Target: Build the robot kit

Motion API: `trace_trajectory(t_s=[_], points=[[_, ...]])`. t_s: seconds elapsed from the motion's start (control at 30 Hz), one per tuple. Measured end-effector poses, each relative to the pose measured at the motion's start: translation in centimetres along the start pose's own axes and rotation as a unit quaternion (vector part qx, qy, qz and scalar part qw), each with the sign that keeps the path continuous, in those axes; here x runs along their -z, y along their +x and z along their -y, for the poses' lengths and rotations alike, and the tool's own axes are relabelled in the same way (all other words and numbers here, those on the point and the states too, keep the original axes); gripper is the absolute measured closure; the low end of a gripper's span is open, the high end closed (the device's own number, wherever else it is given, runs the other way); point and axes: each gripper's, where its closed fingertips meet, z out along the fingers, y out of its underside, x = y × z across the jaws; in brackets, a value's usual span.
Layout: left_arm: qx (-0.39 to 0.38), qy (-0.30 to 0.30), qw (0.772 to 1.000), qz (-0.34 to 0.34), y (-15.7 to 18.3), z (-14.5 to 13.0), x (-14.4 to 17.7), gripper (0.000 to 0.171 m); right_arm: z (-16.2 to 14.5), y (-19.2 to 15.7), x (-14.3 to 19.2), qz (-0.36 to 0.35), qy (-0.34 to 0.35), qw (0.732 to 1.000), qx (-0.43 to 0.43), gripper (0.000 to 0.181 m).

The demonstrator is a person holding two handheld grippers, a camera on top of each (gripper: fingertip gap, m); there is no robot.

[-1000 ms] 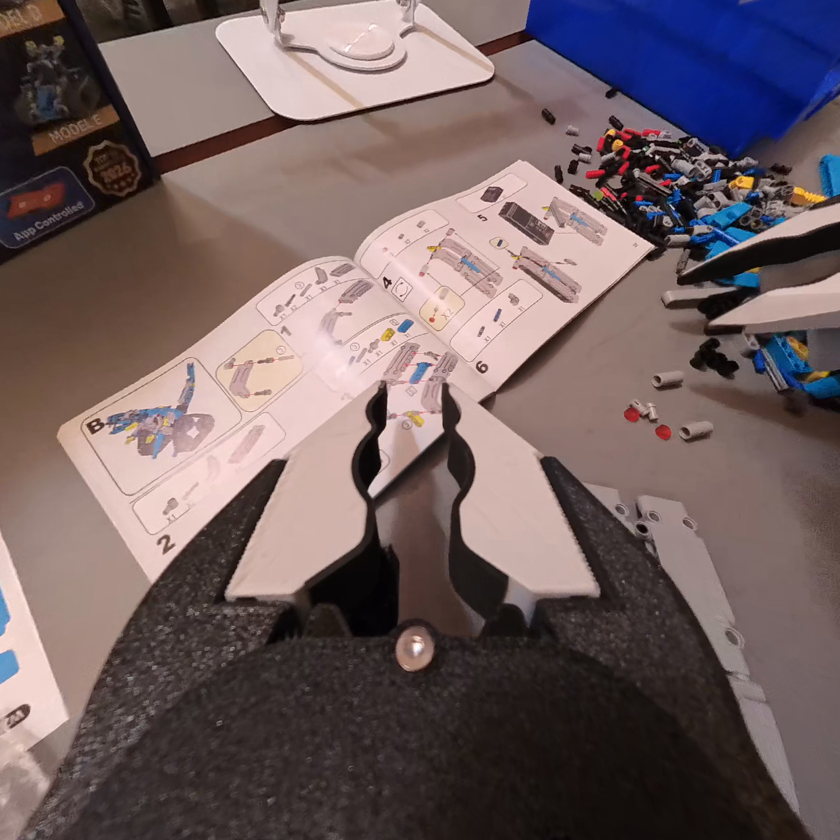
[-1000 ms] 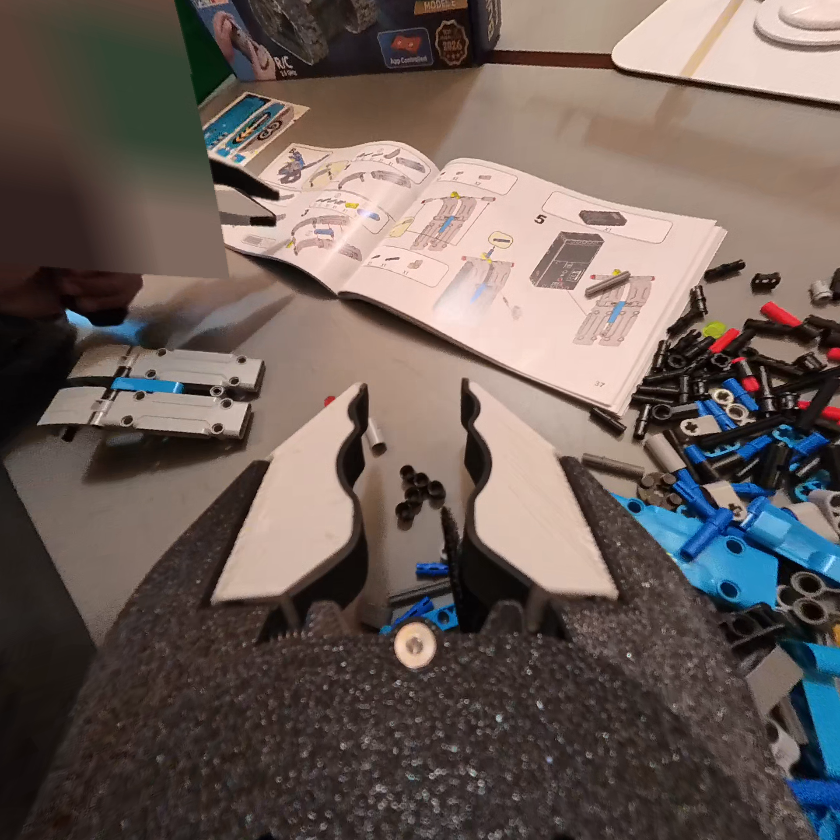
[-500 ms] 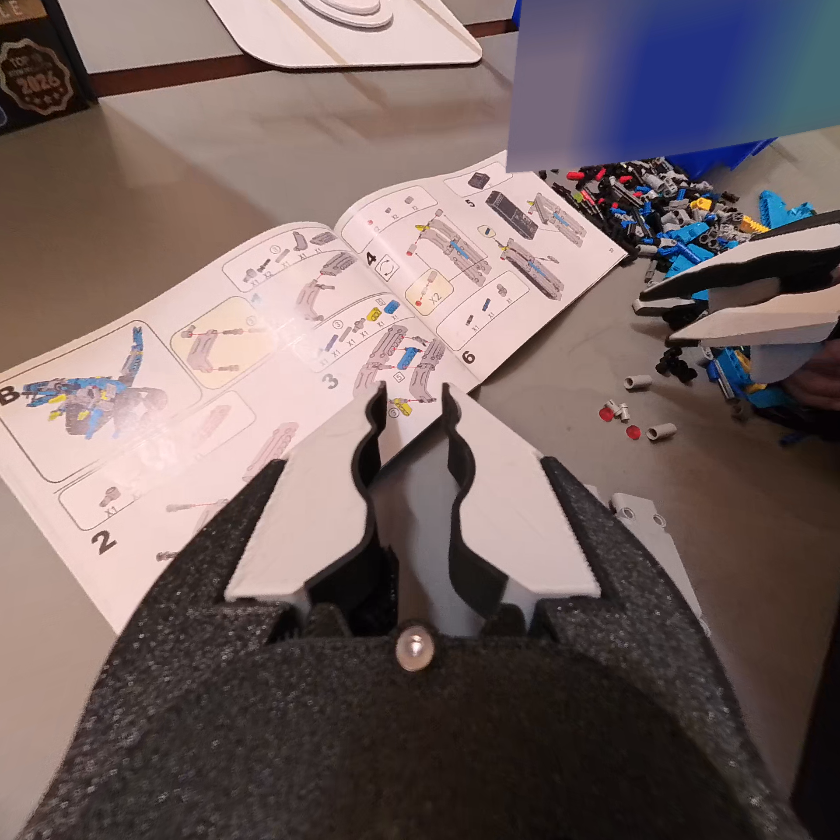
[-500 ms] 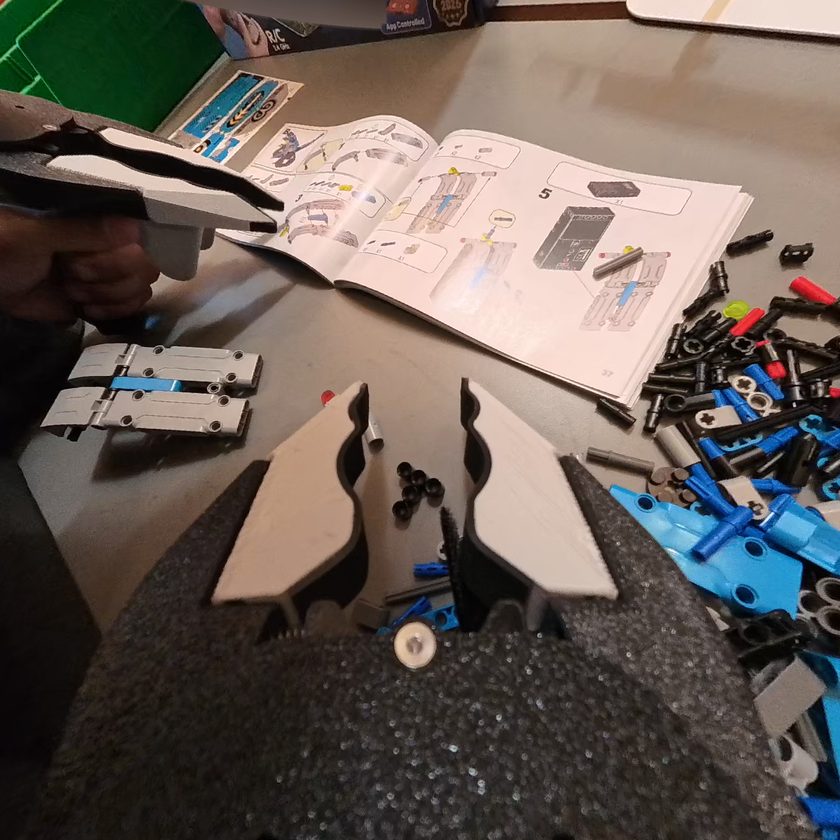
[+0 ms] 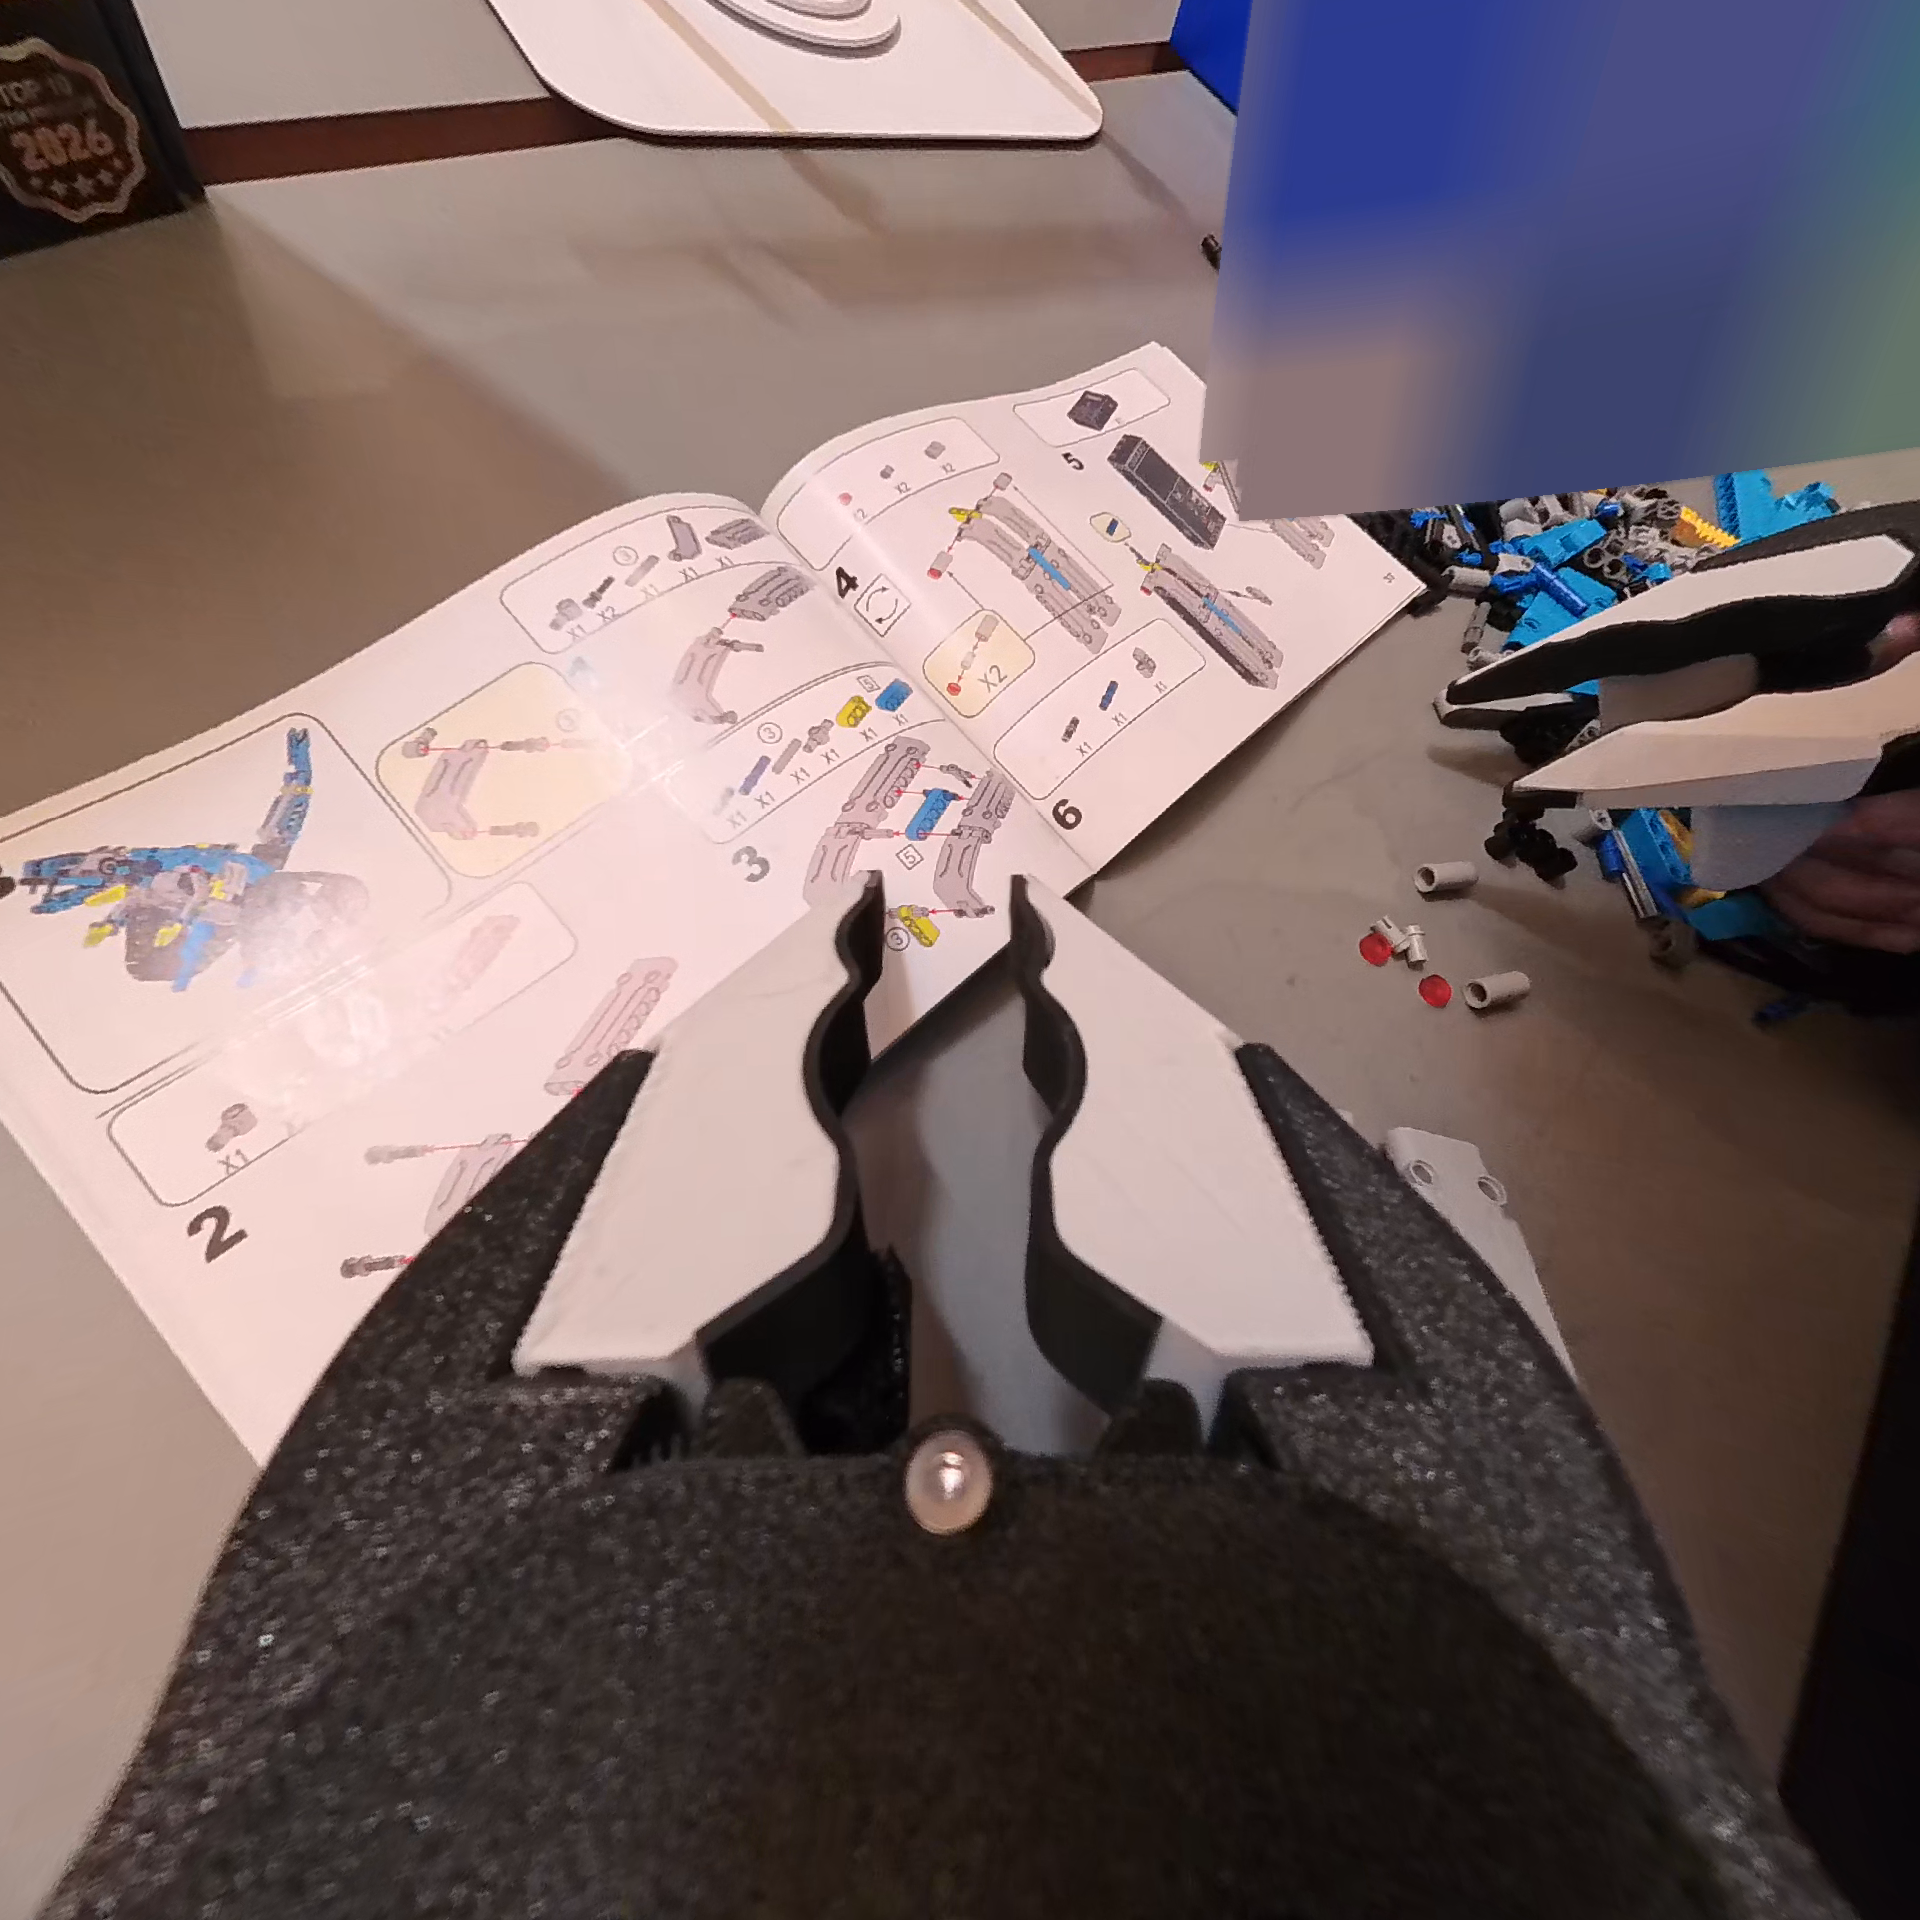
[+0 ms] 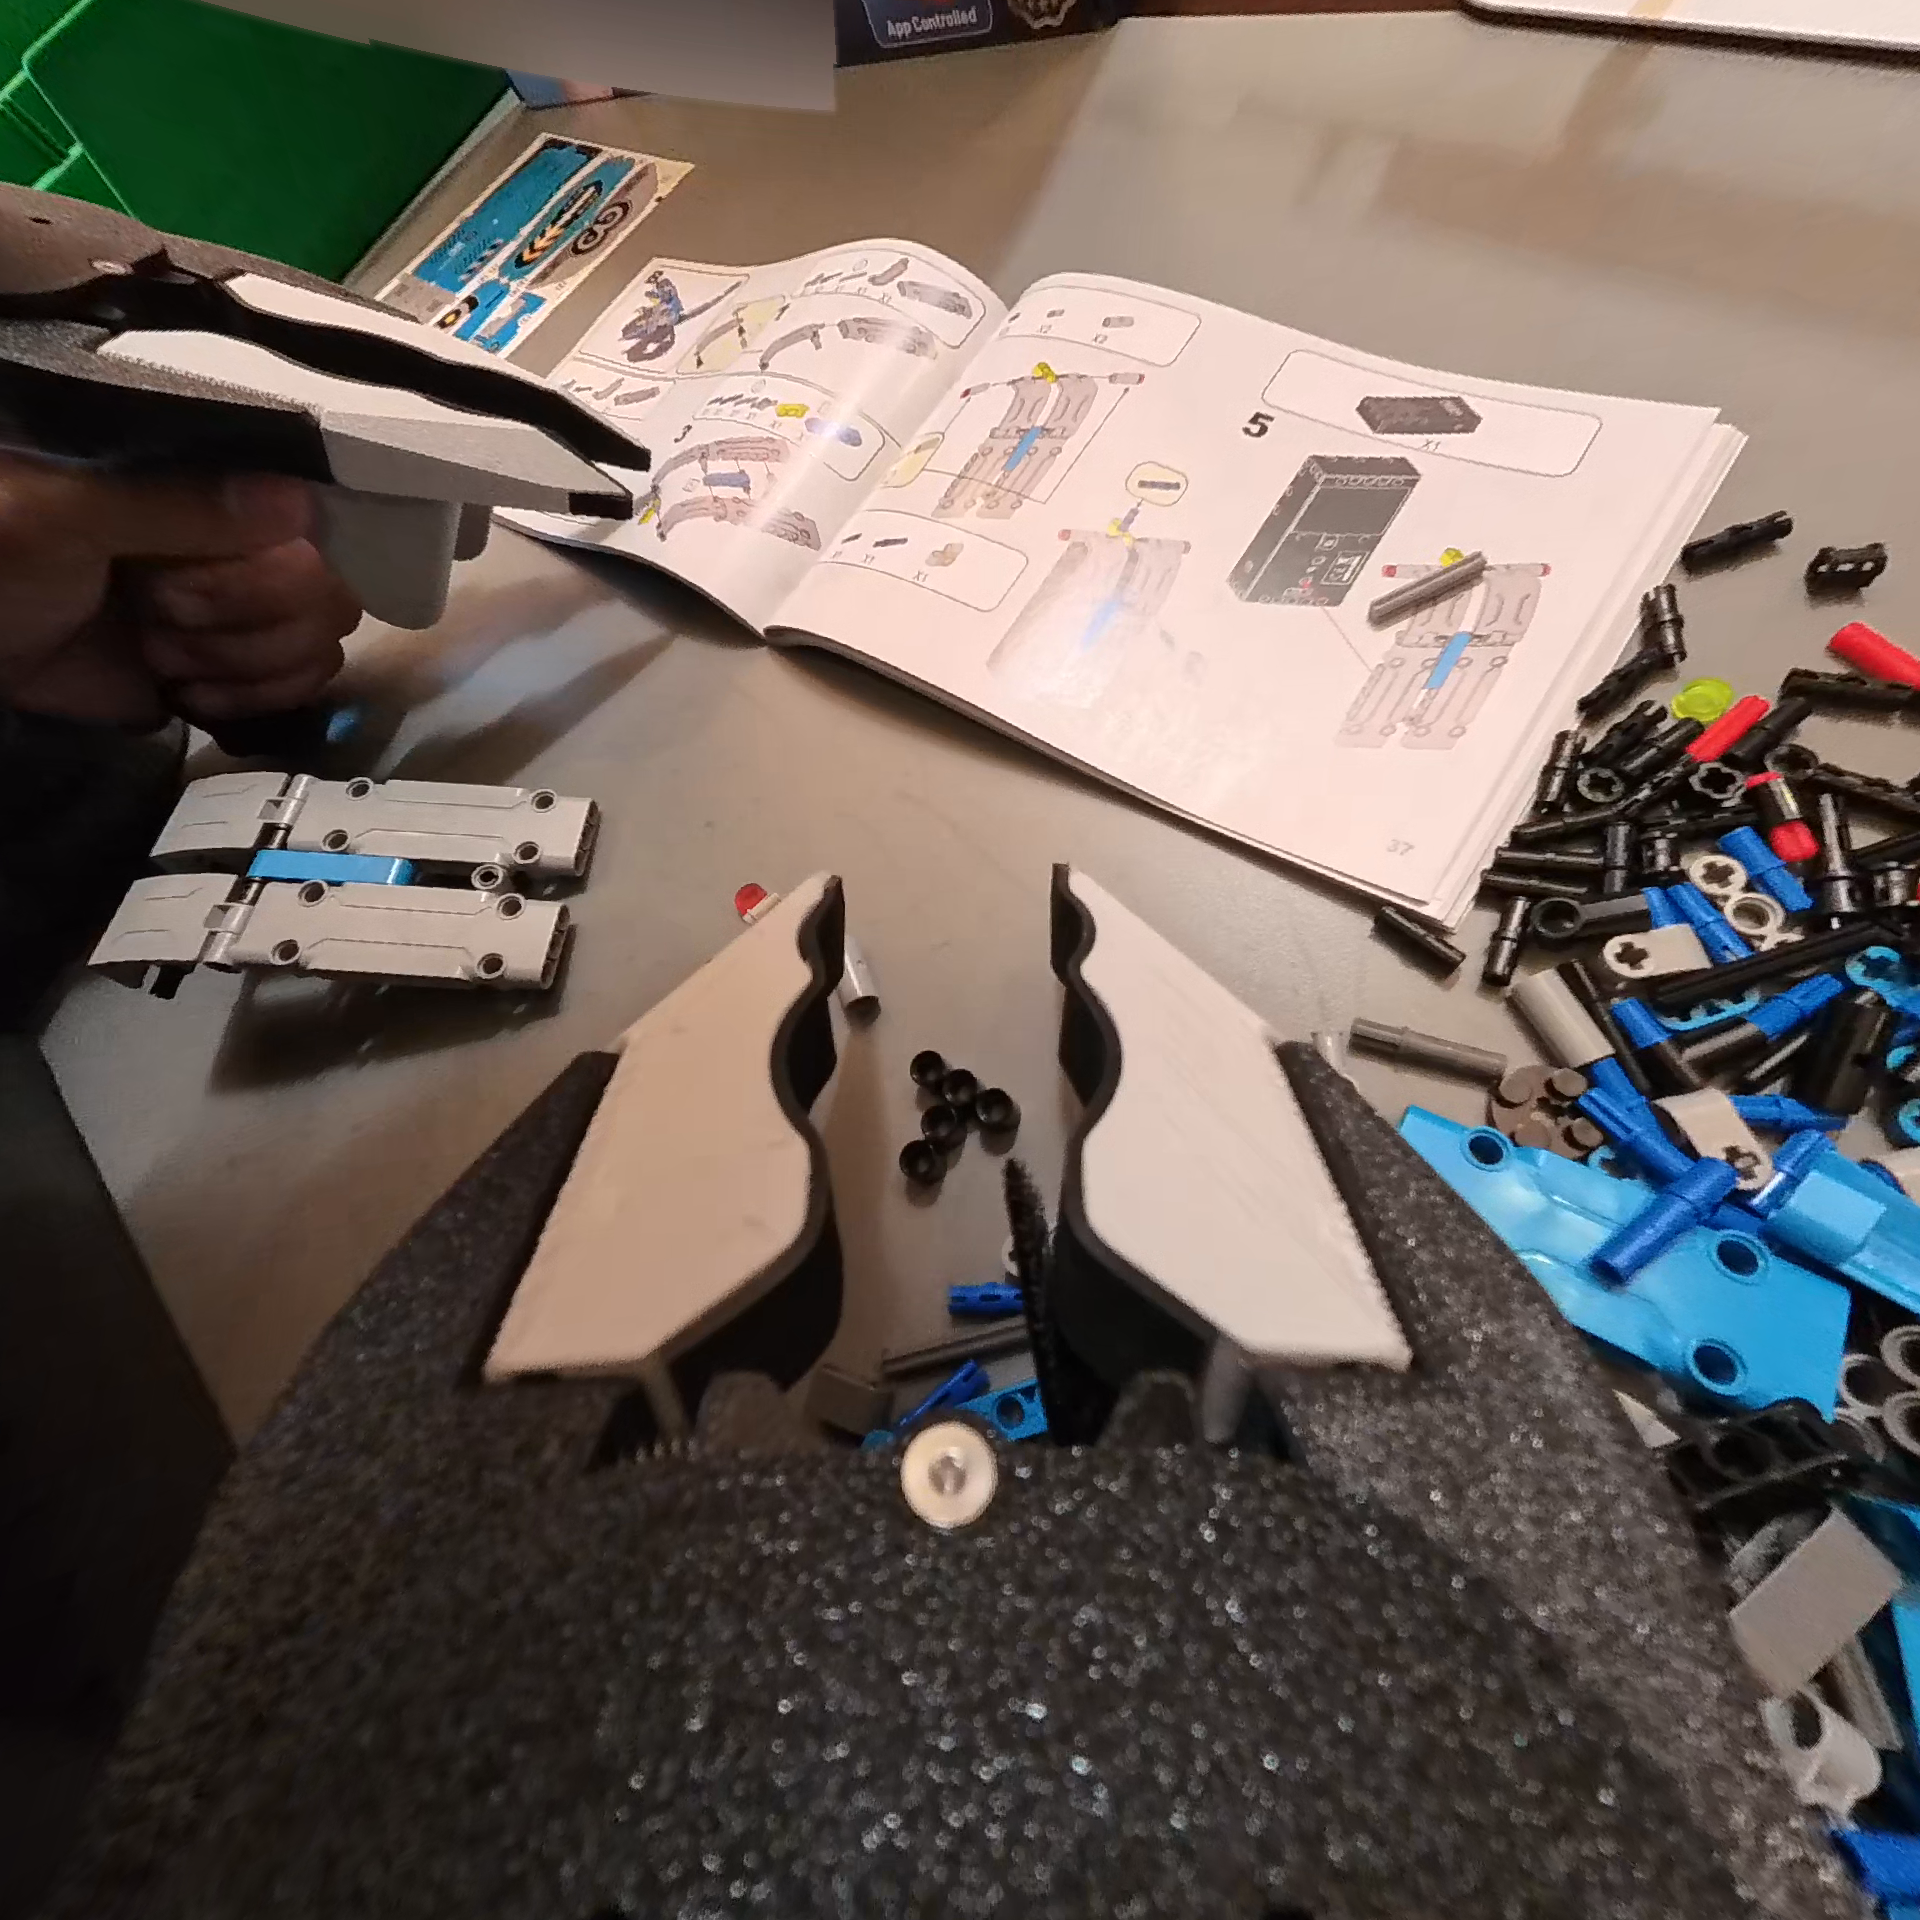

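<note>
1. Left claw (image 5: 945, 894): your jaws part-open, empty, hovering over the instruction booklet (image 5: 644, 748)'s near edge.
2. Right claw (image 6: 945, 904): wider apart, empty, above black connector cluster (image 6: 956, 1112); likely light, rigid, slippery; pinch its sides.
3. Grey panel assembly (image 6: 353, 894): left, on worktop (image 6: 790, 769).

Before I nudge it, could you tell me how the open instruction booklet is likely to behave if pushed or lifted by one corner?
The instruction booklet would probably flop: its thin pages already arch beside the centre fold. Its glossy paper shows glare, so it may well slide easily on the smooth grey table. Lifted by a corner, its loose pages would likely fan open.
</note>
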Motion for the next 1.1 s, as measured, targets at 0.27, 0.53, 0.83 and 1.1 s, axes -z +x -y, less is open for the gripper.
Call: trace_trajectory(t_s=[0.27,0.53,0.83,1.1], points=[[-0.007,0.011,1.0,0.003,0.3,0.6,0.4,0.149,0.4,-0.3,0.4,0.001,0.012,1.0,0.012,0.145],[-0.03,0.036,0.999,-0.006,2.1,1.8,1.0,0.149,-1.9,-2.4,1.2,0.021,-0.068,0.99,0.124,0.148],[-0.041,0.046,0.993,-0.102,7.7,2.4,1.8,0.149,-2.7,-2.0,-0.8,-0.01,-0.108,0.978,0.176,0.161],[-0.036,0.041,0.978,-0.2,12.6,2.1,2.7,0.149,-1.1,-3.5,-0.1,-0.04,-0.066,0.955,0.285,0.175]])
